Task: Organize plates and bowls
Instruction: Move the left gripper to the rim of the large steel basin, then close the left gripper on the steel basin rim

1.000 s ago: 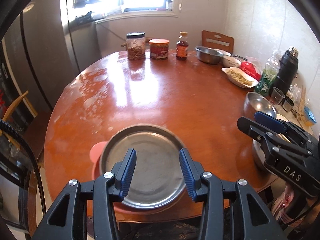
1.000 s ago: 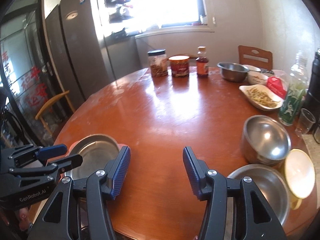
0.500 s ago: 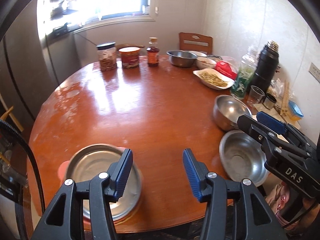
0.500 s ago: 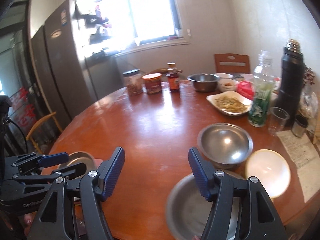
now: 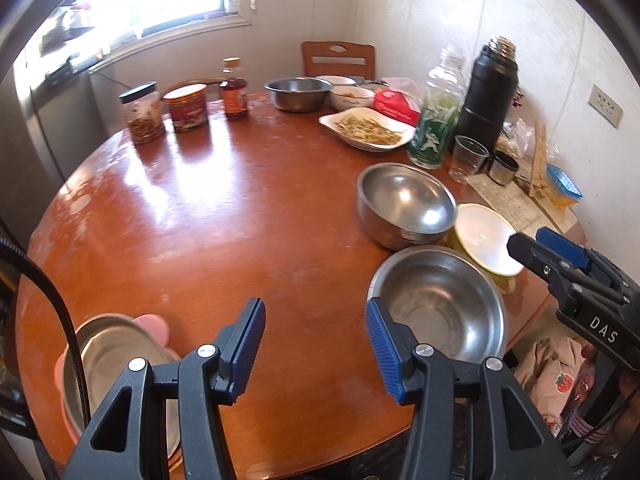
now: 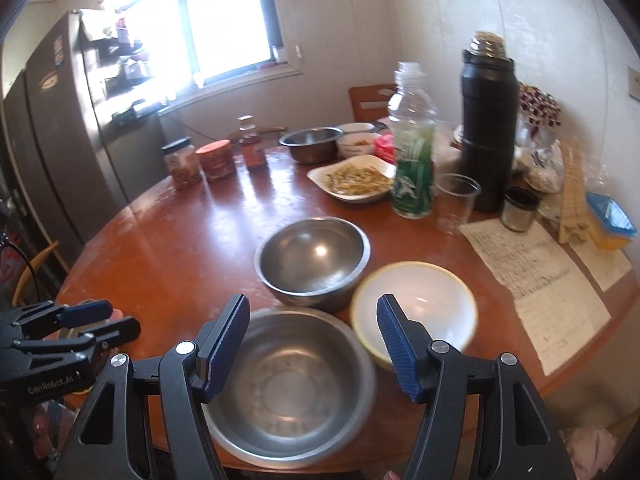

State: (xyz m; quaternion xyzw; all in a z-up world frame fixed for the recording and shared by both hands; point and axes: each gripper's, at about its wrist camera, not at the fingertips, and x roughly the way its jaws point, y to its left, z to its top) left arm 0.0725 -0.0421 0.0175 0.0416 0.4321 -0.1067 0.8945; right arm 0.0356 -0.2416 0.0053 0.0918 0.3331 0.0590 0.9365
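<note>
Shifted hand-held grippers; steel bowls ahead.

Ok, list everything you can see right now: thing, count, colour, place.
steel bowls: three, silver; two near right edge, one at far side
white bowl: one, yellow rim, right of the near steel bowls
steel plate: one, silver, on a pink plate, near left edge
food dish: one, white, far right
jars: two, far side
sauce bottle: one, brown, beside jars
plastic bottle: one, green label
thermos: one, black
cup: one, clear
papers: white, right edge
table: round, brown
left gripper: open, empty
right gripper: open, empty
</note>
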